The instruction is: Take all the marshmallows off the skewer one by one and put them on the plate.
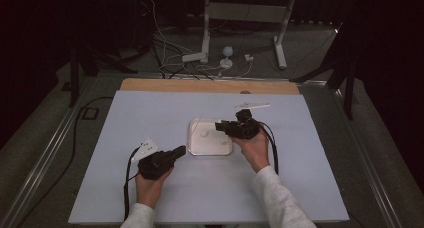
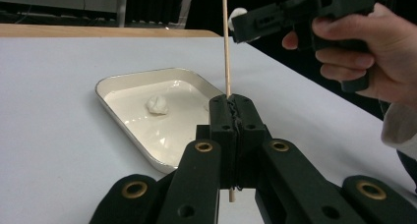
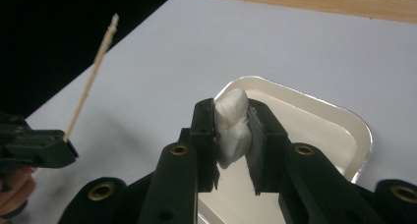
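Observation:
My left gripper point(image 1: 180, 150) point(image 2: 232, 106) is shut on a thin wooden skewer point(image 2: 225, 47) point(image 3: 91, 81), which stands upright from its jaws. Just right of it lies a shallow white tray point(image 1: 192, 149) point(image 2: 123, 76) point(image 3: 344, 113) with a small white lump point(image 2: 157, 105) in it. My right gripper point(image 1: 220, 126) point(image 3: 233, 111) hovers over the tray's right side, shut on a soft white marshmallow-like lump point(image 3: 231, 130) that bulges between its pads. In the left gripper view the right gripper point(image 2: 241, 25) hangs close to the skewer's upper part, to its right.
The tray sits mid-table on a pale sheet point(image 1: 200, 188). A thin white strip point(image 1: 252, 106) lies beyond the right gripper, near the wooden board edge point(image 1: 210, 85) at the far side. Cables and a white stand point(image 1: 240, 18) lie on the floor beyond.

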{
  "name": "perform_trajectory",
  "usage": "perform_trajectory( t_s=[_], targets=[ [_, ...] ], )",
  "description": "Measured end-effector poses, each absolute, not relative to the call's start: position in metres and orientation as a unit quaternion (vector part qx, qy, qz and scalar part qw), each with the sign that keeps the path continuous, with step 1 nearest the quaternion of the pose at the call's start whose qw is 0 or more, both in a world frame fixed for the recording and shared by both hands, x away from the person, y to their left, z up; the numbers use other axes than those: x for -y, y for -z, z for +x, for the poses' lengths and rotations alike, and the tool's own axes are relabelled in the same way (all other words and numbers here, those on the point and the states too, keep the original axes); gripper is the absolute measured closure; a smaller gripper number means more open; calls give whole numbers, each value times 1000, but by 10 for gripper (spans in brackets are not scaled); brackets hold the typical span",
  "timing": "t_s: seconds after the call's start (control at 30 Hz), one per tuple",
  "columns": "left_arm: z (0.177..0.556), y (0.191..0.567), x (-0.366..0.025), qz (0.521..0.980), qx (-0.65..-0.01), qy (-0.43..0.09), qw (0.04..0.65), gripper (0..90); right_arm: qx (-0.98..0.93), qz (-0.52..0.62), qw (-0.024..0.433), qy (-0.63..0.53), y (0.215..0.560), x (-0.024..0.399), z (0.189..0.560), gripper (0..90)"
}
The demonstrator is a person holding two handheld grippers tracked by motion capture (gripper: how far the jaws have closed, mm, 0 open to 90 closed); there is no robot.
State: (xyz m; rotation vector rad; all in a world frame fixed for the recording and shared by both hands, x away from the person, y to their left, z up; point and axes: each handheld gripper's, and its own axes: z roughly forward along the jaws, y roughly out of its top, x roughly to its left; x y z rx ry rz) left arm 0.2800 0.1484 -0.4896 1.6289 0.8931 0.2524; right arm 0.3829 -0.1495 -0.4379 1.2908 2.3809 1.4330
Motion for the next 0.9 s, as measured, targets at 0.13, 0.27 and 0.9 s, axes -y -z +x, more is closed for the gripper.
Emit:
perform_trajectory(
  t_s=[0.13,0.27,0.9],
  targets=[
    [280,490,-148,699,-386,-109,592,900,-780,423,42,-459,444,149,382,753],
    [280,489,-149,697,-389,-109,593,900,-785,424,44,-450,450,148,380,750],
    [283,486,-150,687,-398,-103,599,900,-803,432,52,-407,483,148,376,613]
  ],
)
